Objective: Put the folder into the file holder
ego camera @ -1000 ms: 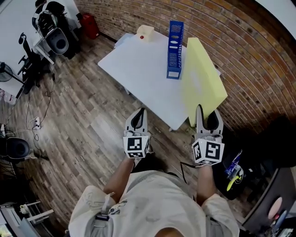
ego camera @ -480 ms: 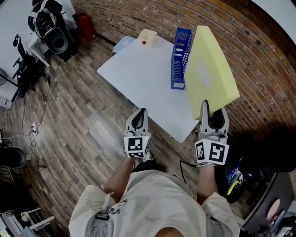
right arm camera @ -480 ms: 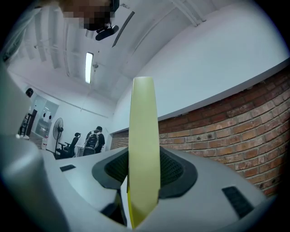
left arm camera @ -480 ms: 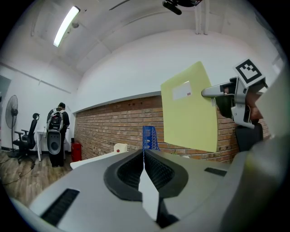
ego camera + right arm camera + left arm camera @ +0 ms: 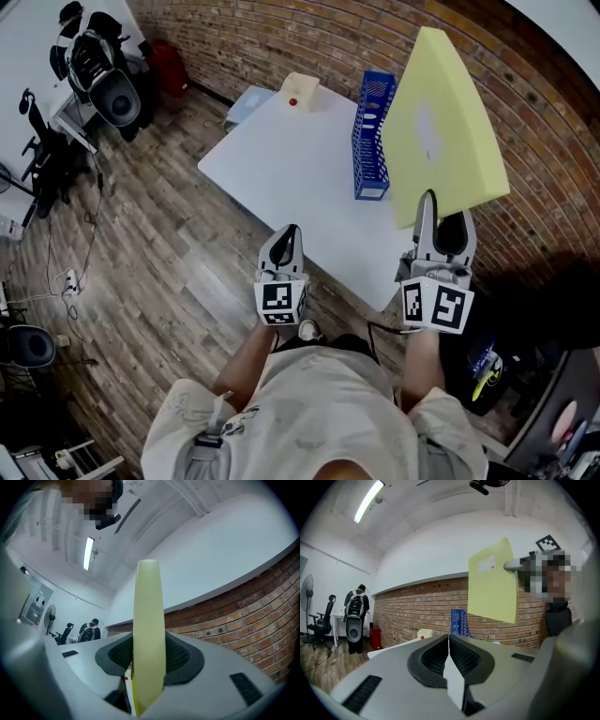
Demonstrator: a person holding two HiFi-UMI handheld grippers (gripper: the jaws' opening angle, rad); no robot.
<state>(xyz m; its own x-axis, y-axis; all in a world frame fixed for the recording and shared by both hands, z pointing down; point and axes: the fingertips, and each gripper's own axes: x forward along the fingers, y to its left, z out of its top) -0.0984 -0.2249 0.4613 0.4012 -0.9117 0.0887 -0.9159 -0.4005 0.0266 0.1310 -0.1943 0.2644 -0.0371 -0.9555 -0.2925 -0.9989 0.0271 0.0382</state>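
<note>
Folder higher now (white label unreadable)

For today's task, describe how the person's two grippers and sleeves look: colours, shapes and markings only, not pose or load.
The left gripper and the right gripper match: pale grey tapered bodies, black ribbed pads inside the jaws, and a white cube with black square markers at the rear. The person wears a pale beige short-sleeved shirt.
</note>
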